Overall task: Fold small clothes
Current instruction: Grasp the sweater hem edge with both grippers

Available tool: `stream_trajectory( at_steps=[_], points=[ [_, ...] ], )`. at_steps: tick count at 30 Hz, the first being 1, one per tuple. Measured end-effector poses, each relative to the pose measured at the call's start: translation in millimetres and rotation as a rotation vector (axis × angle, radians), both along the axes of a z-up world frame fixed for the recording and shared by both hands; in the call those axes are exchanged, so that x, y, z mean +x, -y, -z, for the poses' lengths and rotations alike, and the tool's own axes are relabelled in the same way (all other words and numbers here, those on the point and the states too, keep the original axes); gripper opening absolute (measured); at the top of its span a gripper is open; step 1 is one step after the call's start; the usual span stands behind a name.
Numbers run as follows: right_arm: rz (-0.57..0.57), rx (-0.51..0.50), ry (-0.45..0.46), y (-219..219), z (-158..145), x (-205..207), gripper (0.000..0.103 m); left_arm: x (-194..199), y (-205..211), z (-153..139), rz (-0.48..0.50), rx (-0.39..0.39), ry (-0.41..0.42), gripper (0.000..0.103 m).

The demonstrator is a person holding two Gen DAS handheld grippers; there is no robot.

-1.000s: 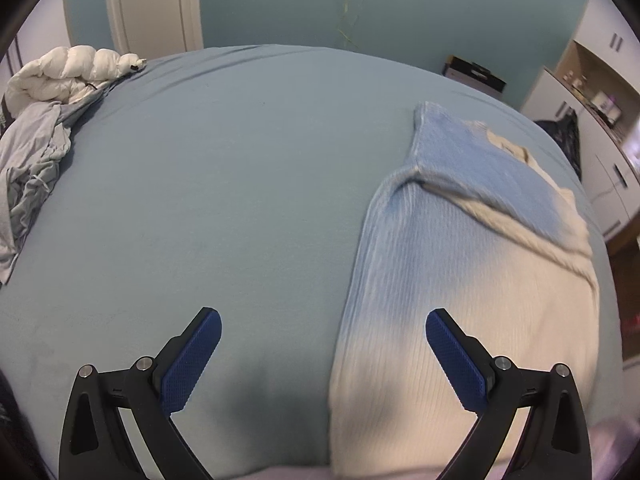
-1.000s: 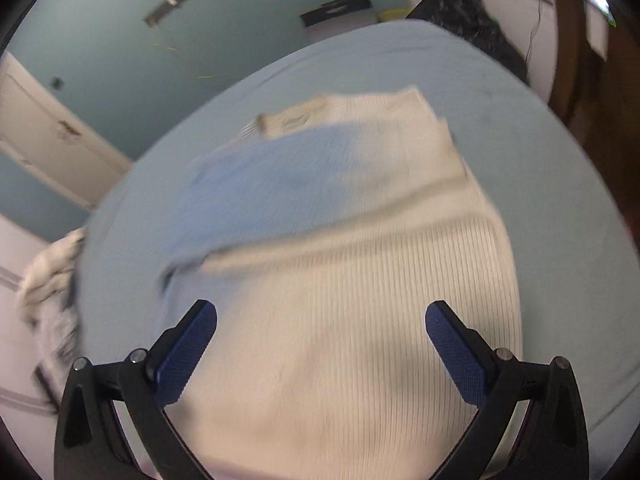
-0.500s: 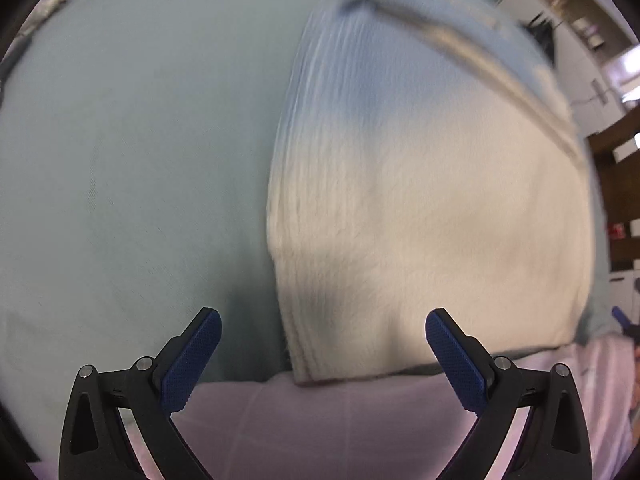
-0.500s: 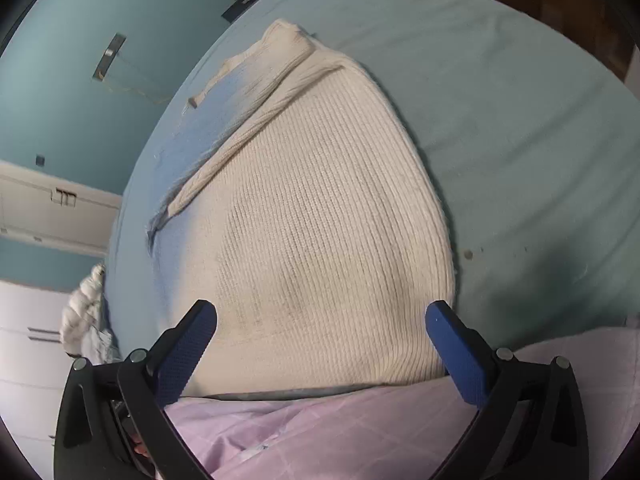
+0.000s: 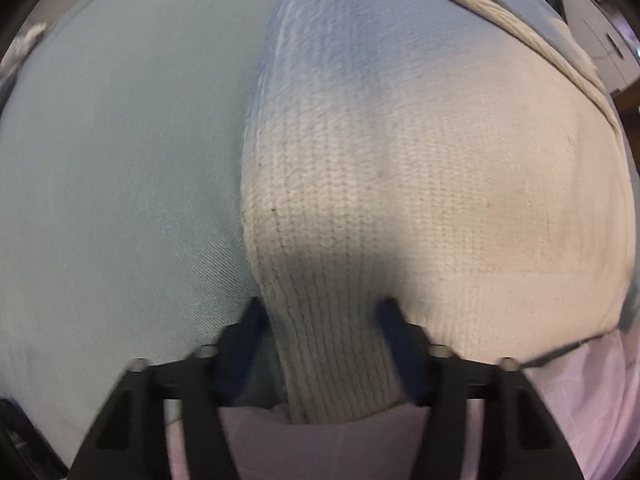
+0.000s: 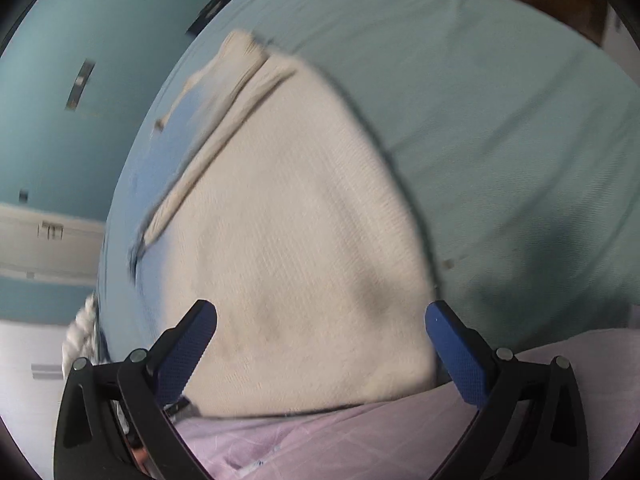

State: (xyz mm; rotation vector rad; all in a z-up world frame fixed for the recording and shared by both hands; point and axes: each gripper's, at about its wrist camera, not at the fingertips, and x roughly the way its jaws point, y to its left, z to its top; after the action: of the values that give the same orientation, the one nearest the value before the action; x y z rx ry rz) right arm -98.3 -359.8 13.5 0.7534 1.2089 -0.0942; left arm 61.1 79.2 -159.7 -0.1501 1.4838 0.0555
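The knitted sweater, cream at the near end and shading to blue at the far end, lies flat on the pale teal bed sheet, with a pink cloth just beside its near hem. Taking the sweater as the landmark: its 2 sides already appear turned in, since a rope-like cream edge runs slantwise across the far blue part, so the lengthwise folds look done and the crosswise fold from the hem remains. The left gripper stands at the near-left corner of the sweater; its jaws have just been closing, and a ridge of cream knit is gathered between them, although blur prevents a firm finding that the pads already press on it. The right gripper hovers over the near hem toward the sweater's right side, fingers spread wide with nothing held, and 1 finger stands near the right edge. No containers appear in either view, so there are no contents to record. Judgement: the task is partly complete, with the hem still unlifted.
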Motion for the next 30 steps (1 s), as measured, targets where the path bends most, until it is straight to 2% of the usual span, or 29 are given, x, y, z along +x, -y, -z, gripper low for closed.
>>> stream_trajectory(
  at_steps=[1, 3, 4, 5, 6, 8, 10, 11, 13, 16, 17, 19, 21, 24, 25, 26, 27, 28, 29, 30],
  points=[
    [0.003, -0.027, -0.016, 5.8, -1.0, 0.7, 0.102, -0.8, 1.0, -1.1, 0.001, 0.009, 0.006, 0.040],
    [-0.011, -0.066, -0.083, 14.0, 5.1, 5.7, 0.102, -3.1, -2.9, -4.9, -0.026, 0.000, 0.018, 0.019],
    [-0.030, -0.054, -0.127, 16.8, 13.7, 9.5, 0.102, -3.9, -7.9, -8.0, -0.046, -0.023, 0.025, 0.010],
    [-0.050, -0.031, -0.172, 19.3, 24.4, 13.2, 0.102, -5.1, -13.4, -13.6, -0.070, -0.106, 0.048, 0.008],
    [-0.058, -0.012, -0.226, 22.6, 38.0, 16.1, 0.102, -5.7, -15.1, -16.7, -0.079, -0.127, 0.058, 0.008],
    [-0.057, 0.009, -0.278, 25.4, 53.1, 18.5, 0.102, -7.7, -15.0, -27.3, -0.083, -0.147, 0.091, 0.008],
    [-0.068, 0.045, -0.296, 22.6, 63.9, 20.8, 0.102, -11.3, -15.3, -36.8, -0.079, -0.192, 0.122, 0.007],
    [-0.076, 0.049, -0.292, 20.9, 65.2, 21.8, 0.102, -12.4, -16.3, -43.5, -0.085, -0.238, 0.146, 0.007],
    [-0.124, 0.043, -0.312, 11.6, 71.6, 24.4, 0.102, -11.3, -24.0, -49.7, -0.107, -0.299, 0.168, 0.007],
    [-0.218, 0.076, -0.421, -8.7, 95.8, 22.7, 0.099, -14.3, -25.0, -55.9, -0.147, -0.370, 0.179, 0.007],
    [-0.236, 0.071, -0.453, -13.2, 102.9, 22.2, 0.090, -9.6, -32.0, -54.0, -0.152, -0.372, 0.173, 0.007],
    [-0.283, 0.037, -0.514, -24.4, 115.6, 22.4, 0.082, -7.3, -32.7, -50.9, -0.164, -0.356, 0.161, 0.007],
    [-0.359, -0.046, -0.540, -42.2, 119.6, 24.9, 0.082, -6.3, -34.0, -46.1, -0.174, -0.356, 0.153, 0.007],
    [-0.471, -0.119, -0.544, -67.0, 122.1, 25.2, 0.082, -2.1, -28.9, -49.7, -0.171, -0.340, 0.164, 0.007],
    [-0.492, -0.144, -0.536, -72.2, 121.1, 24.5, 0.072, -5.4, -30.8, -50.8, -0.166, -0.334, 0.172, 0.007],
    [-0.494, -0.164, -0.521, -74.1, 118.1, 23.1, 0.055, -6.9, -30.9, -53.4, -0.162, -0.325, 0.185, 0.007],
    [-0.489, -0.157, -0.505, -73.6, 115.2, 22.3, 0.045, -8.2, -33.6, -54.9, -0.161, -0.318, 0.195, 0.007],
    [-0.473, -0.140, -0.460, -71.0, 107.3, 20.8, 0.021, -10.7, -35.8, -59.3, -0.162, -0.314, 0.212, 0.007],
    [-0.463, -0.130, -0.441, -69.4, 103.2, 19.6, 0.014, -11.8, -36.5, -64.4, -0.169, -0.319, 0.235, 0.007],
    [-0.448, -0.100, -0.379, -67.5, 92.3, 17.2, 0.012, -13.9, -40.0, -68.5, -0.184, -0.320, 0.250, 0.006]
  ],
)
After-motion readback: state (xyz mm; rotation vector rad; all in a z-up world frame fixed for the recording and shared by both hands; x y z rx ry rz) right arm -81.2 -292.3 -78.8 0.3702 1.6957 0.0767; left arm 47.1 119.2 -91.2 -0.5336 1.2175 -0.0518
